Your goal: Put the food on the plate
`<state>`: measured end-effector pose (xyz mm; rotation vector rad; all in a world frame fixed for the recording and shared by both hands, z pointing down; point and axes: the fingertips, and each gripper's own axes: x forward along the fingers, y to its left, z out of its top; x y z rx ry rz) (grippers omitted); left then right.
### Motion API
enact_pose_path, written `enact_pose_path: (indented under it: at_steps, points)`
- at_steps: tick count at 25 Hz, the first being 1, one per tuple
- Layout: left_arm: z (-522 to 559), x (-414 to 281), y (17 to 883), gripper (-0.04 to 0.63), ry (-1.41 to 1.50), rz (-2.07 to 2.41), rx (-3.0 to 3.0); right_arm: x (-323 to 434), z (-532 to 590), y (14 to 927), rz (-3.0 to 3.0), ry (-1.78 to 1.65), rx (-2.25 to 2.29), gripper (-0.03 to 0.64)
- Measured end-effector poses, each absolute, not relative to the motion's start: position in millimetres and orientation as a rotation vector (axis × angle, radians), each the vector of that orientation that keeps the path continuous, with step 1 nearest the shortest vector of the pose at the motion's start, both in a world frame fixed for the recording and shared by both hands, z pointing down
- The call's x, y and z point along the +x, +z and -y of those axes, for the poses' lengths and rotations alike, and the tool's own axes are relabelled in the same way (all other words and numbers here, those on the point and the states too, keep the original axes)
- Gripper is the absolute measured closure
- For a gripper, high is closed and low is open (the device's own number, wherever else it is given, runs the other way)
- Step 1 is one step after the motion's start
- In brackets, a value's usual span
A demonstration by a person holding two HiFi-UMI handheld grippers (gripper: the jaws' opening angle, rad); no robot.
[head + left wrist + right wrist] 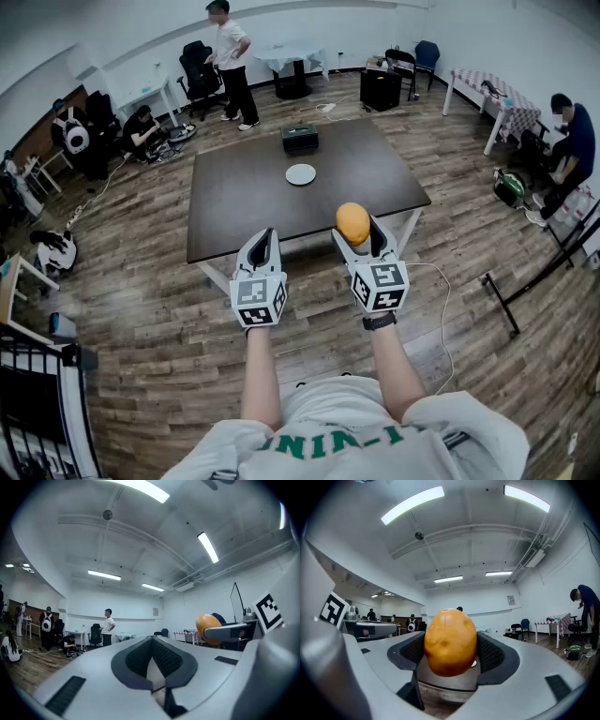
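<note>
An orange, rounded piece of food (352, 222) is pinched between the pads of my right gripper (359, 231), which is shut on it and held in the air just over the near edge of the dark table (234, 202). In the right gripper view the food (450, 641) fills the gap between the jaws of the right gripper (451, 651). A small white plate (300, 173) lies near the table's middle, well beyond the food. My left gripper (262, 242) hangs beside it, shut and empty; in its own view the left gripper (152, 654) has pads meeting at the tips, with the food (208, 629) off to its right.
A black box (300, 139) stands on the table behind the plate. People stand and sit along the far wall and at the right, among office chairs and side tables. A cable (441, 309) trails on the wooden floor by the table's near right leg.
</note>
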<state>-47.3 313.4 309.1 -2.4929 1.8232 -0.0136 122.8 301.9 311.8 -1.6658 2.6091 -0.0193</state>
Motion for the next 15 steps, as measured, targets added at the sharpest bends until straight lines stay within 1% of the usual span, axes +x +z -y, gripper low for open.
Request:
enact_pose_path:
  at_steps: [4,10,15]
  points:
    - [-308,-30,308,0.584,0.041,-1.849,-2.509,143,-296,311,-2.608,-0.031,-1.667,0.270]
    - [-302,0,316,0.584,-0.007,-1.857,-2.493,175,-287,331,-2.610,-0.161,-1.648,0.270]
    - [-294,17,337,0.584,-0.088,-1.853,-2.506,175,-276,355,-2.638,-0.281,-1.579,0.270]
